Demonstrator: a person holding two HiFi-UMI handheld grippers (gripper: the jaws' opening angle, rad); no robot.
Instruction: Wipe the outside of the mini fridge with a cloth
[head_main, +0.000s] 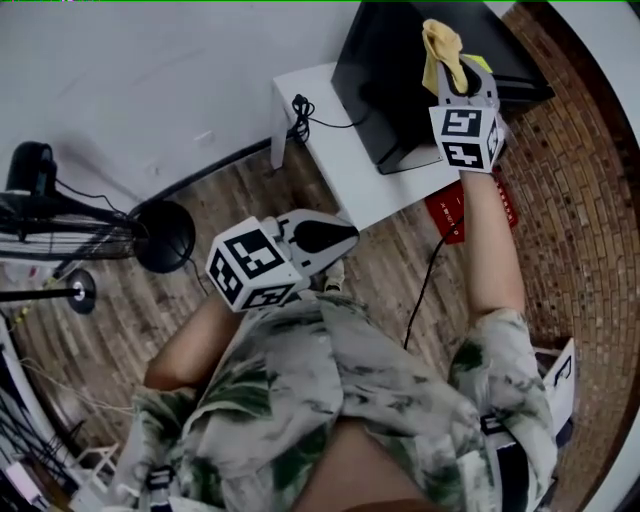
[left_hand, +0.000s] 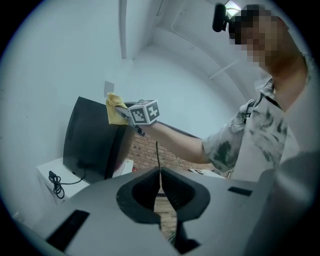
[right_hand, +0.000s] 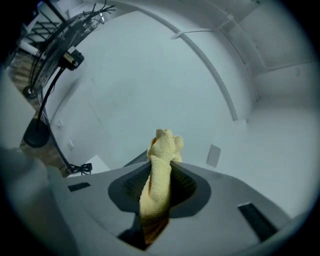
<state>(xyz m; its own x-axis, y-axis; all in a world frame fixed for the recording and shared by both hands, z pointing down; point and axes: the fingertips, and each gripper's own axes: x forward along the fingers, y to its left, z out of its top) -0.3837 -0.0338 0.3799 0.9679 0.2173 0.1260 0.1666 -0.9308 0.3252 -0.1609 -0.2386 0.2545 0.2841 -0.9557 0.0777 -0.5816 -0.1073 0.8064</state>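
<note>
The mini fridge (head_main: 385, 80) stands on the white surface (head_main: 345, 160) at the 1 o'clock position of the head view. Its black body is cut off by the upper frame edge, and no door detail can be made out.

The right claw (head_main: 462, 75) is clamped on the yellow cloth (head_main: 441, 50). In the right gripper view the cloth (right_hand: 162, 160) fills the gap between the jaws and stands up beyond the right claw (right_hand: 159, 185) toward 12 o'clock. Only a dark sliver of the fridge shows behind the jaws there.

In the left gripper view the cloth (left_hand: 113, 102) sits at the fridge's (left_hand: 92, 145) upper corner. Contact appears likely but cannot be confirmed.

The left claw (head_main: 340, 240) is held near the person's torso, at 7 o'clock from the surface and well apart from the fridge. In its own view the jaws of the left claw (left_hand: 160, 187) are together with nothing between them.

A black cable (head_main: 300, 110) lies coiled on the surface at 9 o'clock from the fridge. A red item (head_main: 445, 215) is partly hidden behind the right forearm and cannot be identified. A standing fan (head_main: 60, 215) at 9 o'clock is cut off by the frame edge.
</note>
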